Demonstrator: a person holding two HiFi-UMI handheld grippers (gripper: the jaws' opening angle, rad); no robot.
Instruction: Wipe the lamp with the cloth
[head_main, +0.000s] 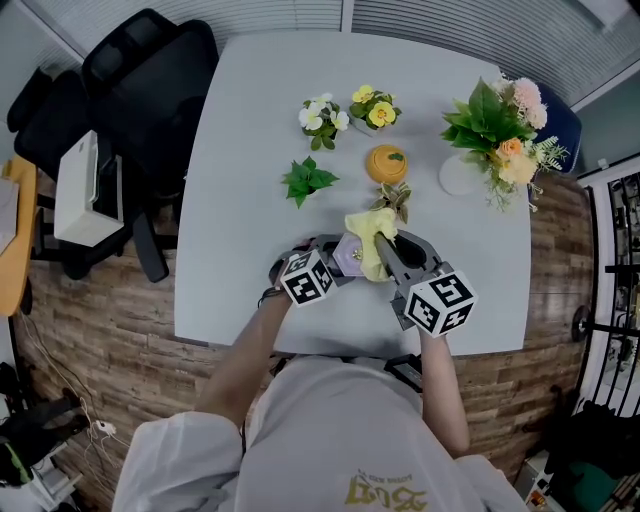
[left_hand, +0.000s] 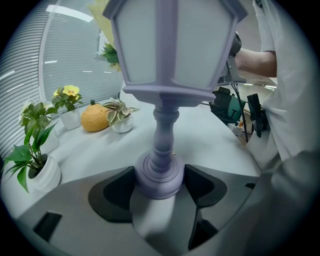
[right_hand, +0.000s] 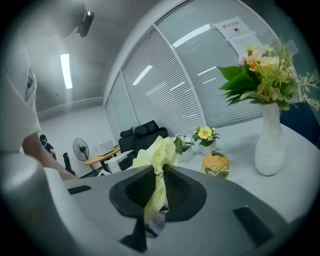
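One lamp (left_hand: 162, 75) clamped by left gripper (left_hand: 160, 184), one cloth (right_hand: 156, 152) pinched by right gripper (right_hand: 161, 189), seemingly touching

Lamp (left_hand: 162, 125): lilac body, frosted white panes. Cloth (right_hand: 156, 155): pale yellow. Bench (head_main: 250, 150): plain light grey. Left hand-held gripper (left_hand: 160, 182) and right hand-held gripper (right_hand: 159, 192): grey, black pads, black-and-white square markers. Far pot (head_main: 386, 164): orange. Floor (head_main: 110, 330): brown wood grain.

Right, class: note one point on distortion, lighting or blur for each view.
Head view: even light, sharp. Left gripper view: fisheye, dark corners, the lamp looms huge. Right gripper view: blinds bow into curves, ceiling strip glares, the cloth slightly soft.
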